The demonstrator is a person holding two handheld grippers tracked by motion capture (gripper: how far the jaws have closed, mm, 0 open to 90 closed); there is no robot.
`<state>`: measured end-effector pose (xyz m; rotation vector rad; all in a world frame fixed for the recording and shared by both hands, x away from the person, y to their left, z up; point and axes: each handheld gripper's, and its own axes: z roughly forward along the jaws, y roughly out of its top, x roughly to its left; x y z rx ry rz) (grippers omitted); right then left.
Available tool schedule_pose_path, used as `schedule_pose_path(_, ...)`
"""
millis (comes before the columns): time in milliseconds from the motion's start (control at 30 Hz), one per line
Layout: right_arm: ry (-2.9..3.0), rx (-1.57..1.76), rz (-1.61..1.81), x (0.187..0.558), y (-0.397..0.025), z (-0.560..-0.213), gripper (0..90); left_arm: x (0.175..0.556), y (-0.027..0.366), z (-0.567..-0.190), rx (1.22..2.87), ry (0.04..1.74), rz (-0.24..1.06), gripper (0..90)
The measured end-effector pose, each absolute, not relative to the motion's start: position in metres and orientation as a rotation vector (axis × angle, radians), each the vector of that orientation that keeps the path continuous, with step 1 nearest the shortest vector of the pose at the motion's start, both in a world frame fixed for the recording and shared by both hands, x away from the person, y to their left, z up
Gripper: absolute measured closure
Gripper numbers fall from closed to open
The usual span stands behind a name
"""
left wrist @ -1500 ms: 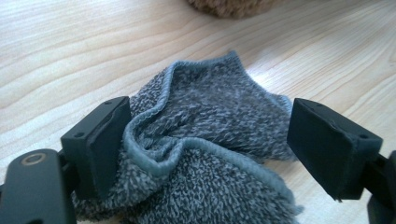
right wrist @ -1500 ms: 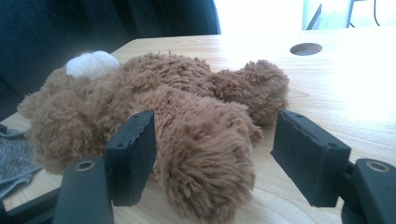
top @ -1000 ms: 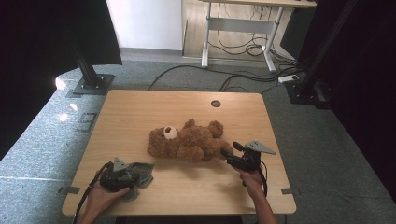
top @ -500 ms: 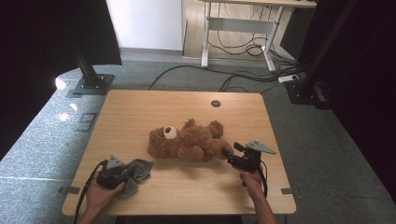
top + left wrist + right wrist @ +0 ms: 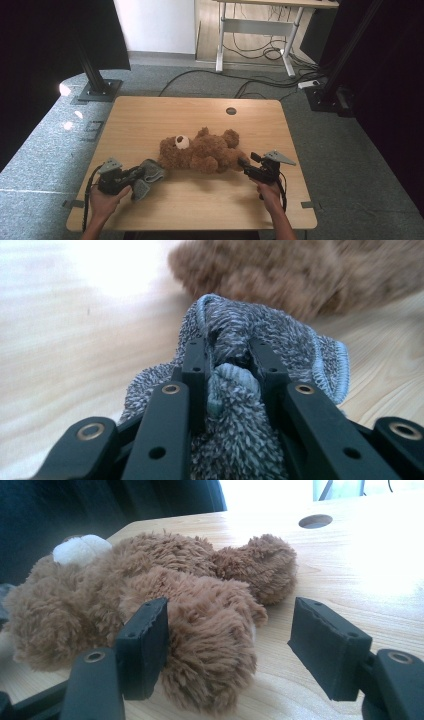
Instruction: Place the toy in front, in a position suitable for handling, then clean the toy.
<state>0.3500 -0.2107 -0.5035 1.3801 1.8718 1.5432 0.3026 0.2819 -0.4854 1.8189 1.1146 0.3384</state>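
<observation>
Your left gripper (image 5: 134, 176) sits near the front left of the wooden table (image 5: 150, 120). Its two black jaws are pinched on a fuzzy grey cloth (image 5: 260, 335) with a pale blue edge. The cloth bunches up between the jaws and spills out around them. It lies just beside the head of the brown teddy bear (image 5: 202, 151), and you can see the bear's fur right behind the cloth in the left gripper view.

The teddy bear lies on its back in the middle of the table, with its head toward your left gripper and its legs toward your right one. Your right gripper (image 5: 227, 645) is at the bear's foot. Its jaws are wide apart. One jaw touches the furry leg (image 5: 210, 630), and the other jaw stands off to the side over bare wood.
</observation>
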Motion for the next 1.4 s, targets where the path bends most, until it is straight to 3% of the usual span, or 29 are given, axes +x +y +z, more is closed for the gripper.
schedule_pose_path(433, 1.916, 1.305, 1.532, 0.363, -0.198, -0.488, 28.6, 0.307, 0.277, -0.449, 1.699, 0.989, 0.263, 72.3)
schedule_pose_path(800, 2.066, 1.336, 1.446, 0.378, -0.183, -0.506, 23.9, 0.326, 0.236, -0.427, 1.728, 0.886, 0.244, 72.2)
schedule_pose_path(1200, 2.131, 1.34, 1.432, 0.377, -0.181, -0.52, 34.5, 0.364, 0.185, -0.444, 1.786, 0.866, 0.215, 72.1)
schedule_pose_path(1400, 2.154, 1.355, 1.435, 0.377, -0.182, -0.521, 50.3, 0.375, 0.152, -0.45, 1.821, 0.846, 0.204, 72.1)
